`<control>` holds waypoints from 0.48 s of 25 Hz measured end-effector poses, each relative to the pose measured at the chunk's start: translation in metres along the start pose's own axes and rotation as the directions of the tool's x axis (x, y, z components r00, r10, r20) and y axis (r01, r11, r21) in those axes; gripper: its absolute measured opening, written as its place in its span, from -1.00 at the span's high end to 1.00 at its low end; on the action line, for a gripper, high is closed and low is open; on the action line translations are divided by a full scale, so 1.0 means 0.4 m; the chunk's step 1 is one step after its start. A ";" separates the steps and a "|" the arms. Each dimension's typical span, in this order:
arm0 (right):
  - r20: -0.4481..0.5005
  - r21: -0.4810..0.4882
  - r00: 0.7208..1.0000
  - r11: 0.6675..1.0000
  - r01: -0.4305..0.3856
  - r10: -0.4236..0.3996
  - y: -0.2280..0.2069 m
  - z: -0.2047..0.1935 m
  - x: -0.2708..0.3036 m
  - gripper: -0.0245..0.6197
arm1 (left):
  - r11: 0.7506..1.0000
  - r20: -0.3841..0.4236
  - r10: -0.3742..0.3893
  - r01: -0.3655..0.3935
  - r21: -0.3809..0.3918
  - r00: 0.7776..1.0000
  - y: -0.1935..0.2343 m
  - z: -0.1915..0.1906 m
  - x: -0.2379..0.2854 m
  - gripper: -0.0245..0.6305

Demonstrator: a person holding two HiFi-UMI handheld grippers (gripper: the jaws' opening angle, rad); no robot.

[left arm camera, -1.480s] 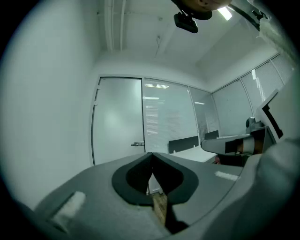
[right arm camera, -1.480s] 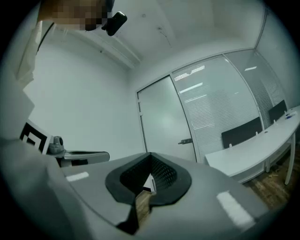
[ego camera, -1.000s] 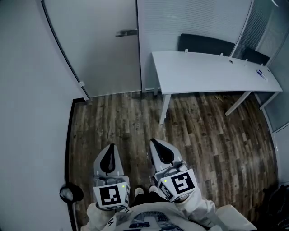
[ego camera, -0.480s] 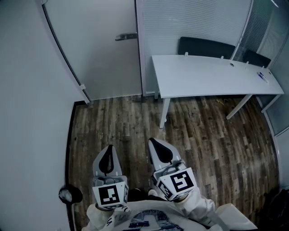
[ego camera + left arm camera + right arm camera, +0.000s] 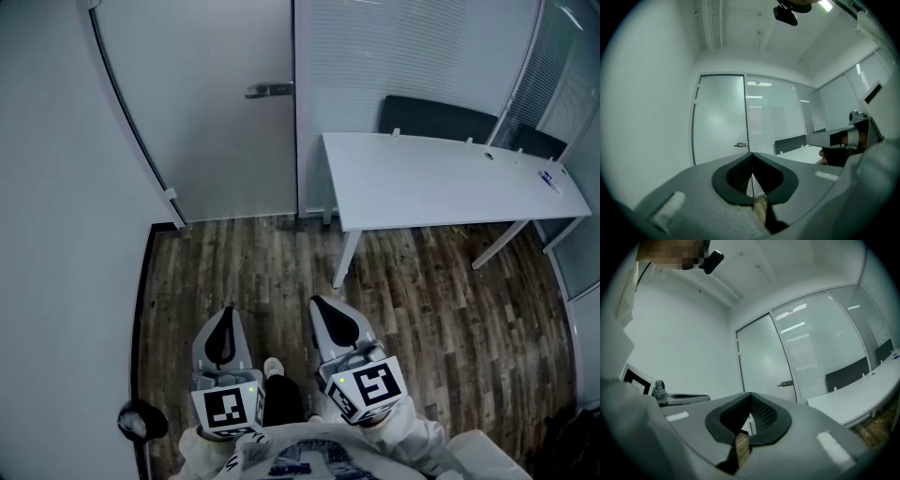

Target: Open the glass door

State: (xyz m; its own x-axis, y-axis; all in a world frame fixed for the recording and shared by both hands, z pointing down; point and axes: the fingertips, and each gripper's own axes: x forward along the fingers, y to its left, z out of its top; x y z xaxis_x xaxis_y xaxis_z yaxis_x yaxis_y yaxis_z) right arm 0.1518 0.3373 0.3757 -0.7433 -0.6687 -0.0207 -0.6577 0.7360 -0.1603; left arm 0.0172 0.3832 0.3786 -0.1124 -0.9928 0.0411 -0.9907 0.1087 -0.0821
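The frosted glass door (image 5: pixel 211 112) stands closed at the far end of the wood floor, its metal lever handle (image 5: pixel 269 90) near the right edge. My left gripper (image 5: pixel 226 317) and right gripper (image 5: pixel 322 304) are held side by side low in the head view, pointing level at the door and well short of it. Both are shut with nothing between their jaws. In the left gripper view the left gripper (image 5: pixel 751 157) faces the door (image 5: pixel 719 117) and handle (image 5: pixel 740 145). From the right gripper (image 5: pixel 750 398) the handle (image 5: pixel 786 383) shows straight ahead.
A white desk (image 5: pixel 441 178) with black chairs (image 5: pixel 436 117) behind it stands at the right, against a glass partition with blinds (image 5: pixel 403 56). A white wall (image 5: pixel 56 187) runs along the left. A dark round object (image 5: pixel 136 422) sits by the wall. A shoe (image 5: pixel 274 367) shows between the grippers.
Both grippers and the camera have advanced toward the door, so door and desk sit lower in the picture. A shoe has stepped into view between the grippers. Jaws stayed shut.
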 end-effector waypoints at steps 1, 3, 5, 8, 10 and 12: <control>-0.001 -0.001 1.000 1.000 0.005 -0.005 -0.009 -0.001 0.030 0.91 | 1.000 0.001 -0.005 0.005 -0.003 1.000 0.012 -0.001 0.030 0.93; -0.008 0.000 1.000 1.000 0.015 -0.014 -0.030 -0.005 0.098 0.91 | 1.000 0.004 -0.012 0.012 -0.005 1.000 0.042 -0.010 0.095 0.93; -0.015 0.003 1.000 1.000 0.023 -0.023 -0.046 -0.007 0.168 0.91 | 1.000 0.002 -0.019 0.019 -0.001 1.000 0.077 -0.017 0.158 0.93; -0.018 0.005 0.999 0.999 0.033 -0.033 -0.065 -0.005 0.277 0.91 | 0.999 -0.022 -0.042 0.042 -0.008 0.999 0.126 -0.008 0.253 0.93; -0.018 0.008 0.999 0.999 0.042 -0.042 -0.079 -0.005 0.353 0.91 | 0.999 -0.028 -0.054 0.054 -0.006 0.998 0.161 -0.007 0.318 0.93; -0.015 0.012 0.998 0.998 0.054 -0.054 -0.090 -0.006 0.423 0.91 | 0.998 -0.033 -0.066 0.066 -0.003 0.997 0.196 -0.013 0.378 0.93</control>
State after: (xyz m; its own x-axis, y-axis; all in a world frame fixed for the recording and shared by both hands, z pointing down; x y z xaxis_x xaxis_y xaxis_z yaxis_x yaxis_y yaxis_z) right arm 0.0496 0.1978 0.3802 -0.7086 -0.7056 0.0030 -0.6954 0.6976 -0.1726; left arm -0.0777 0.2417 0.3835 -0.0494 -0.9956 0.0791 -0.9962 0.0434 -0.0758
